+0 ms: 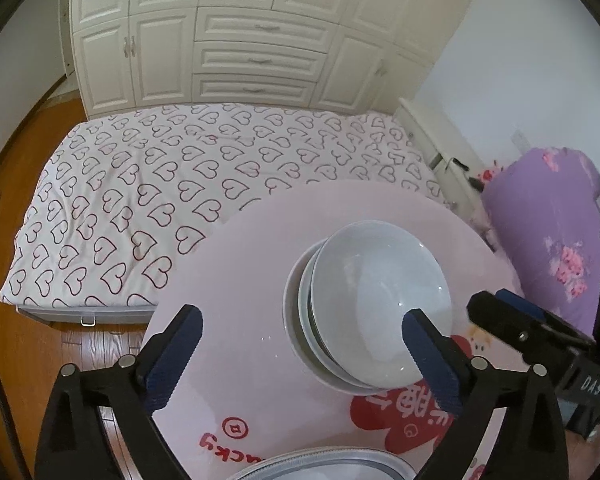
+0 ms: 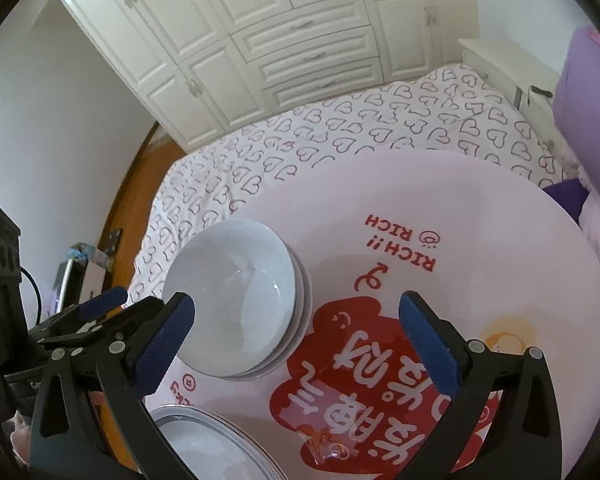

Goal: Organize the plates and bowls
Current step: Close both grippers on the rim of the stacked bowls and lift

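A stack of white bowls [image 1: 364,304] sits on the round pink table [image 1: 240,264]; it also shows in the right wrist view [image 2: 240,300]. My left gripper [image 1: 300,356] is open and empty, its right finger just in front of the stack's near rim. My right gripper [image 2: 296,344] is open and empty, above the table to the right of the stack; its left finger is beside the stack's rim. A stack of grey-rimmed plates [image 1: 332,466] lies at the table's near edge, also visible in the right wrist view [image 2: 208,444].
The table [image 2: 460,200] has red printed artwork. A bed with a heart-print cover [image 1: 160,184] lies behind it, white wardrobes [image 1: 228,32] beyond. A purple bundle [image 1: 552,220] stands to the right. Wooden floor [image 1: 28,360] lies to the left.
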The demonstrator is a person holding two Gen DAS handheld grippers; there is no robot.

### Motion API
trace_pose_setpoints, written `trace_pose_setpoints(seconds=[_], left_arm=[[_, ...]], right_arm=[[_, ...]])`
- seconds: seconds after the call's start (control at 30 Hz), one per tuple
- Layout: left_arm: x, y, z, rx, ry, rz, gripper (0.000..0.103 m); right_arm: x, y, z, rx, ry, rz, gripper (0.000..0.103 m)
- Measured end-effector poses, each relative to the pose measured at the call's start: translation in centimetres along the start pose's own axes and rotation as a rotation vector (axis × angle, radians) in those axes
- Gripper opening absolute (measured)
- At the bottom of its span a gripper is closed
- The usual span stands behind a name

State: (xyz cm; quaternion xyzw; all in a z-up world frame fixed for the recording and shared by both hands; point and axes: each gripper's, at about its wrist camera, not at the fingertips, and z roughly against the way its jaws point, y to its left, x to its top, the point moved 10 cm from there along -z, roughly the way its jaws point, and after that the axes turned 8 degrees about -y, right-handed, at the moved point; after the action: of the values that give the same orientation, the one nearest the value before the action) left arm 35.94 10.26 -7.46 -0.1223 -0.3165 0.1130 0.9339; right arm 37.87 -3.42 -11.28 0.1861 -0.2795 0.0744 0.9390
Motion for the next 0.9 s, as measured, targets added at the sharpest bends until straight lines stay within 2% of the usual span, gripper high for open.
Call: trace_pose_setpoints(seconds=[0.47,0.7,0.9], left_arm=[[-1.7,0.7,0.9,0.002,0.016,-0.001,0.1],[-1.6,0.9,-0.5,-0.022,0.051,0.044,0.1],[-0.6,1.6,-1.7,-0.032,0.057,0.084,0.1]], right_arm=[[-2.0,-5.2,1.0,-0.037,-0.018,-0.083,0.103],[-2.1,-5.0,0.4,-0.03,-0.004,-0.075,0.103],[-2.2,-3.0,-1.4,-0.007,0.04,-0.039,0.103]])
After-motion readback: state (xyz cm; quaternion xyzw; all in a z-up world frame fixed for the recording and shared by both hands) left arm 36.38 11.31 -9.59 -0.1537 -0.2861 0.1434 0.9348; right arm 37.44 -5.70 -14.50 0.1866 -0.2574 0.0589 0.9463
